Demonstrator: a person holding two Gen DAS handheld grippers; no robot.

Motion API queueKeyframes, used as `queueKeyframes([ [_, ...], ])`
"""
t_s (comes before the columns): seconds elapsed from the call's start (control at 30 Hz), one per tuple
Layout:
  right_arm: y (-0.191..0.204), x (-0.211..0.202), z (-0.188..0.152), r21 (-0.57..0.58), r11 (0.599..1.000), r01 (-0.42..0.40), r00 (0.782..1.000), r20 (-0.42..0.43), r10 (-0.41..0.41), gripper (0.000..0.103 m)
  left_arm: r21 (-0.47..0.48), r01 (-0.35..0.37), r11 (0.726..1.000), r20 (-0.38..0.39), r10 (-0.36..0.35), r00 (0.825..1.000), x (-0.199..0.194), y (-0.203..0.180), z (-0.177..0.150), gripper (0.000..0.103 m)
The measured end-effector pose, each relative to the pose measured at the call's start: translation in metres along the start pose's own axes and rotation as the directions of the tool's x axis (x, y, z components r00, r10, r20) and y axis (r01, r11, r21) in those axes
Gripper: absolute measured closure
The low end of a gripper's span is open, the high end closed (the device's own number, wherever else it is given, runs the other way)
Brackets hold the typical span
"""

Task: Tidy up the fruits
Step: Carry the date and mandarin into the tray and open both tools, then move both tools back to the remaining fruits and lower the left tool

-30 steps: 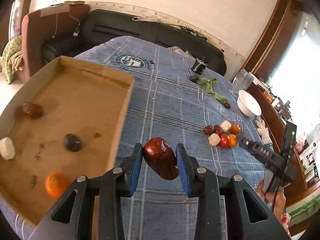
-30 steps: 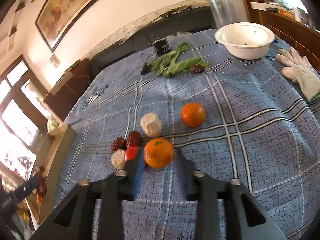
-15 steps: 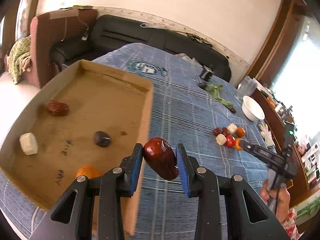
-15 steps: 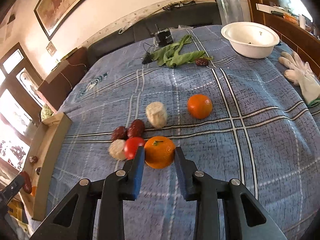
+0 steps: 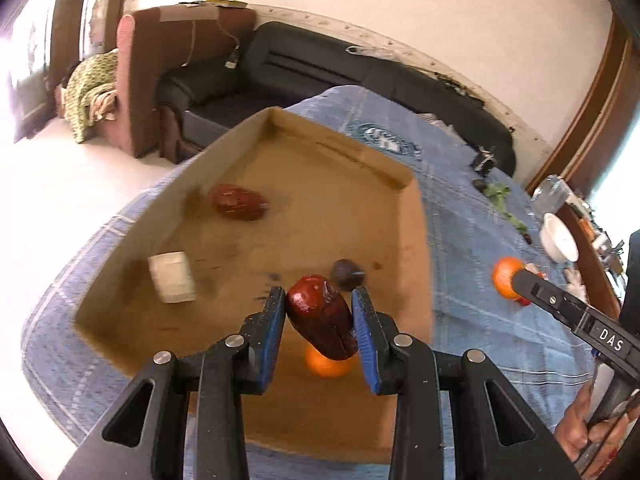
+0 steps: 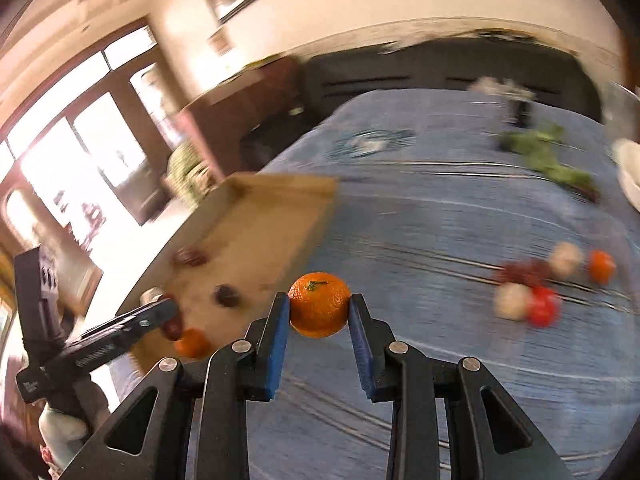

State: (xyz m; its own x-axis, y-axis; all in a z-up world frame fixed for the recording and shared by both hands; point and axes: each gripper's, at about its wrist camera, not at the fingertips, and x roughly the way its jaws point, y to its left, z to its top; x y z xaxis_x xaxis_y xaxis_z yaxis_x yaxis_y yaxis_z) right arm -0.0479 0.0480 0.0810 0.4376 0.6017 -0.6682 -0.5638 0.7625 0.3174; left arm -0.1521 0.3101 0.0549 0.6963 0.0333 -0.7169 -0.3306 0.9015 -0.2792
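Observation:
My left gripper [image 5: 320, 312] is shut on a dark red date [image 5: 320, 322] and holds it above the cardboard box [image 5: 416, 248]. In the box lie a red date [image 5: 239, 201], a white piece [image 5: 172, 277], a dark fruit [image 5: 346, 274] and an orange [image 5: 328, 365]. My right gripper [image 6: 319, 312] is shut on an orange [image 6: 319, 304] and holds it above the blue cloth beside the box [image 6: 280, 216]. The right gripper also shows in the left wrist view [image 5: 516, 284]. A cluster of fruits [image 6: 536, 296] lies on the cloth at the right.
A blue plaid cloth [image 6: 440, 220] covers the table. Green vegetables [image 6: 548, 156] and a white bowl [image 5: 559, 237] lie at the far right. A black sofa [image 5: 320, 76] and a brown armchair [image 5: 168, 64] stand behind the table.
My left gripper has moved over the box with the date. My right gripper has shut on the orange, lifted it and swung left toward the box.

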Motion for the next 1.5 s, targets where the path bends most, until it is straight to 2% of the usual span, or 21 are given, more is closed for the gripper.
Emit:
queueKeyframes([
  [0.17,0.044,0.048,0.007,-0.059,0.997,-0.042,0.997,-0.070,0.038,0.070,-0.020,-0.038,0.999,-0.029,0.037,0.999,0.004,0.022,-0.001,0.070],
  [0.27,0.058,0.077,0.009,-0.077,0.997,-0.031,0.993,-0.112,0.023,0.070,-0.019,-0.045,0.999,-0.039,0.044,0.998,0.008,0.030,-0.002,0.070],
  [0.47,0.070,0.114,0.012,-0.097,0.995,0.030,0.989,-0.142,-0.044,0.070,-0.039,-0.040,0.998,-0.027,0.039,0.999,0.005,0.042,-0.002,0.070],
  [0.63,0.066,0.121,0.018,-0.091,0.994,0.054,0.988,-0.141,-0.067,0.068,-0.067,-0.027,0.997,-0.017,0.026,1.000,0.001,0.048,0.001,0.068],
  [0.7,0.066,0.123,0.021,-0.087,0.995,0.054,0.988,-0.139,-0.066,0.067,-0.077,-0.020,0.997,-0.014,0.019,1.000,-0.001,0.050,0.002,0.065],
  [0.8,0.065,0.121,0.022,-0.079,0.996,0.048,0.989,-0.133,-0.059,0.065,-0.079,-0.021,0.997,-0.006,0.021,1.000,-0.005,0.050,0.003,0.062],
  [0.97,0.062,0.101,0.026,-0.058,0.998,0.038,0.995,-0.088,-0.043,0.047,-0.072,-0.029,0.997,0.017,0.030,0.999,-0.018,0.044,0.004,0.059],
  [1.1,0.051,0.078,0.023,-0.043,0.998,0.036,0.998,-0.050,-0.038,0.046,-0.033,-0.036,0.999,0.031,0.037,0.999,-0.026,0.027,0.003,0.054],
  [1.27,0.024,0.048,0.011,-0.014,0.998,0.060,0.998,-0.023,-0.060,0.043,0.048,-0.047,0.998,0.040,0.045,0.998,-0.031,-0.004,0.001,0.052],
  [1.37,0.005,0.027,0.003,0.007,0.996,0.085,0.996,-0.005,-0.085,0.042,0.114,-0.071,0.991,0.057,0.065,0.996,-0.034,-0.030,-0.004,0.046],
  [1.5,-0.027,0.001,-0.007,0.045,0.991,0.127,0.992,0.013,-0.127,0.042,0.190,-0.096,0.977,0.074,0.083,0.994,-0.035,-0.062,-0.011,0.045],
])
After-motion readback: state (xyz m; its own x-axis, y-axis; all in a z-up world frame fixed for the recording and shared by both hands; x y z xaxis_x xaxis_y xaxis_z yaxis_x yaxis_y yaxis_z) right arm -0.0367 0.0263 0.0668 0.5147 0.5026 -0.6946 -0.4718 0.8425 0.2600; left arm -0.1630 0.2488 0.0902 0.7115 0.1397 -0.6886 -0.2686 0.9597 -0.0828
